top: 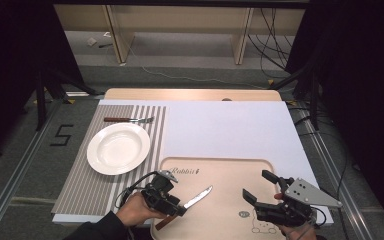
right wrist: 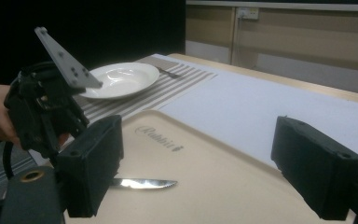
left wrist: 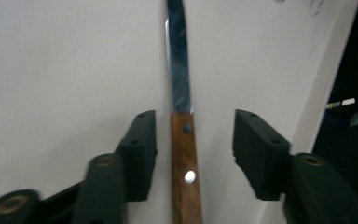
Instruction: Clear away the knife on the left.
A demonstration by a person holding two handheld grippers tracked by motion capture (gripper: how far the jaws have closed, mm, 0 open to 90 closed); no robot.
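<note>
A knife with a brown wooden handle and a steel blade lies on the beige tray at the near side of the table. My left gripper is over the handle end. In the left gripper view its jaws straddle the knife handle, open, with a gap on each side and no pad pressing it. My right gripper hovers over the tray's right part, open, with nothing between its jaws. The knife blade shows in the right gripper view beside the left jaw.
A white plate sits on a striped placemat at the left, with a fork behind it. A white mat covers the table beyond the tray. The tray's near rim lies close to the table's front edge.
</note>
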